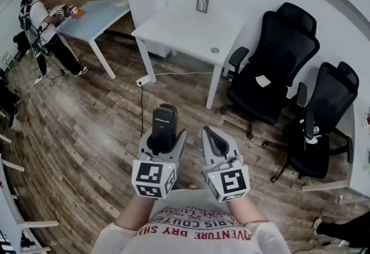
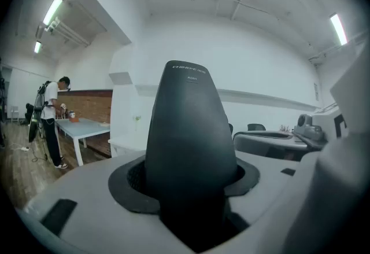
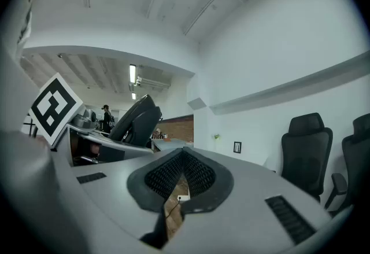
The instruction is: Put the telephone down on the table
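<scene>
The left gripper [image 1: 163, 142] pinches the telephone [image 1: 164, 124] at lower centre. The right gripper [image 1: 215, 142] is pressed together, empty. The table [image 1: 191, 30], upper centre, is not yet reached.

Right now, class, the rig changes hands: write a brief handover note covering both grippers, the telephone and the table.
Left gripper: shut on the black telephone, which sticks out past the jaws.
Right gripper: shut, empty.
White table: ahead across the wooden floor; telephone not on it.
Done: telephone gripped.
To do: carry it over, set it down, release.
</scene>
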Demonstrator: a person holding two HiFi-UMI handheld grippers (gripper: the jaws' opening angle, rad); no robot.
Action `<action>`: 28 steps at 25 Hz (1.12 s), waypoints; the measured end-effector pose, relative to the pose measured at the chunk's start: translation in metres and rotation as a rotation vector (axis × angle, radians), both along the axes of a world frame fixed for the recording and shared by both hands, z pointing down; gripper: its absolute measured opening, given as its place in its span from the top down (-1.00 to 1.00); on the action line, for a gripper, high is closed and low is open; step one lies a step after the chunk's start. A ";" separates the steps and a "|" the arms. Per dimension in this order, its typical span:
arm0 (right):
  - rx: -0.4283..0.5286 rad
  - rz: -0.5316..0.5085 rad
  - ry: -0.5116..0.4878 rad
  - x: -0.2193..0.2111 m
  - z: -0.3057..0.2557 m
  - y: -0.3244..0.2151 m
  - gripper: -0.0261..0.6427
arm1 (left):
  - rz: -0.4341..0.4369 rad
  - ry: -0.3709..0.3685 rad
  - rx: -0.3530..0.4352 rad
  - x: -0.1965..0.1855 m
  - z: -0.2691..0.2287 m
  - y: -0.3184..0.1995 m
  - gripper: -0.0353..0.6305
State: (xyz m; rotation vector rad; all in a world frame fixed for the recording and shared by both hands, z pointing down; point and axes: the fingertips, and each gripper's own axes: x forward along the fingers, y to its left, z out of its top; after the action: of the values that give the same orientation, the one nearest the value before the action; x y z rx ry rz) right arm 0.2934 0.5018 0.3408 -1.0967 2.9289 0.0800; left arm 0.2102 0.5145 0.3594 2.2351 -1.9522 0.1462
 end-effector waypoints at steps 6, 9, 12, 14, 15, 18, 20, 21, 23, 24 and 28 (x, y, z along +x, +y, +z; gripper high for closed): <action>-0.012 -0.015 0.009 -0.004 0.005 -0.005 0.85 | -0.017 0.006 -0.018 -0.006 0.005 -0.007 0.04; -0.028 -0.010 0.008 -0.005 0.005 -0.010 0.85 | -0.018 0.003 -0.028 -0.009 0.006 -0.012 0.04; -0.046 -0.016 -0.025 -0.007 0.009 -0.016 0.85 | -0.017 0.006 -0.038 -0.010 0.007 -0.018 0.04; -0.068 -0.012 -0.033 -0.008 0.014 -0.022 0.85 | -0.017 0.014 -0.046 -0.011 0.009 -0.021 0.04; -0.079 -0.011 -0.034 -0.010 0.017 -0.026 0.85 | -0.017 0.018 -0.049 -0.013 0.011 -0.022 0.04; -0.103 -0.011 -0.034 -0.020 0.025 -0.042 0.85 | -0.022 0.021 -0.061 -0.024 0.017 -0.033 0.04; -0.110 -0.008 -0.026 -0.031 0.026 -0.054 0.85 | -0.031 0.033 -0.064 -0.038 0.020 -0.043 0.04; -0.109 -0.009 -0.021 -0.037 0.026 -0.060 0.85 | -0.034 0.043 -0.063 -0.046 0.020 -0.048 0.04; -0.098 -0.011 -0.014 -0.053 0.025 -0.072 0.85 | -0.036 0.057 -0.060 -0.064 0.019 -0.060 0.04; -0.093 -0.009 -0.012 -0.061 0.024 -0.079 0.85 | -0.034 0.059 -0.058 -0.073 0.017 -0.067 0.04; -0.079 0.013 0.012 -0.101 0.019 -0.115 0.85 | -0.017 0.066 -0.057 -0.116 0.012 -0.105 0.04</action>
State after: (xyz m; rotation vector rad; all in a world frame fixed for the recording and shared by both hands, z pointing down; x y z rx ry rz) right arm 0.1926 0.3867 0.3593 -1.1299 2.9595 -0.0287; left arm 0.0937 0.4099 0.3714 2.1597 -1.9084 0.1227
